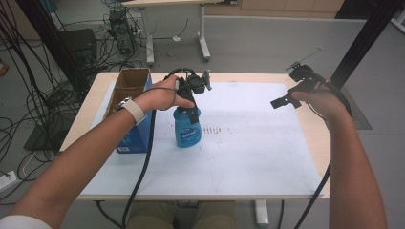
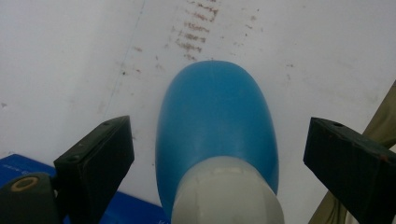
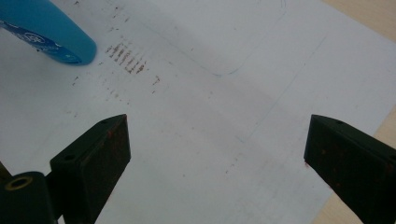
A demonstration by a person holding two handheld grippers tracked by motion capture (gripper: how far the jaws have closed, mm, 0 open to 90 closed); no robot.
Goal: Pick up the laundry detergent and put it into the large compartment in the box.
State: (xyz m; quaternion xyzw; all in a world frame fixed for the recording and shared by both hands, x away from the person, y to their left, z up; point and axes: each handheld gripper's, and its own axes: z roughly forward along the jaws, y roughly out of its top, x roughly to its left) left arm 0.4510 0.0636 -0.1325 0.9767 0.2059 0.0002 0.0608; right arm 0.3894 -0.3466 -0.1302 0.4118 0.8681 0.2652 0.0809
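A blue plastic bottle (image 1: 187, 131) with a white cap (image 2: 229, 191) stands upright on the white sheet (image 1: 258, 152), left of the middle. My left gripper (image 1: 192, 112) points down over its top. In the left gripper view the jaws stand wide open on either side of the bottle (image 2: 215, 116), clear of it, around my left gripper's midpoint (image 2: 217, 144). My right gripper (image 1: 285, 101) hovers open above the sheet's far right part with nothing between its fingers. In the right gripper view, beyond my right gripper (image 3: 217, 144), the bottle (image 3: 46, 32) lies at the top left.
An open blue cardboard box (image 1: 131, 109) stands just left of the bottle, its corner (image 2: 18, 163) close to my left jaw. Brown smudges (image 1: 215, 130) mark the sheet to the right of the bottle. The wooden table edge (image 1: 313, 129) runs along the right. Cables and another table's legs lie beyond.
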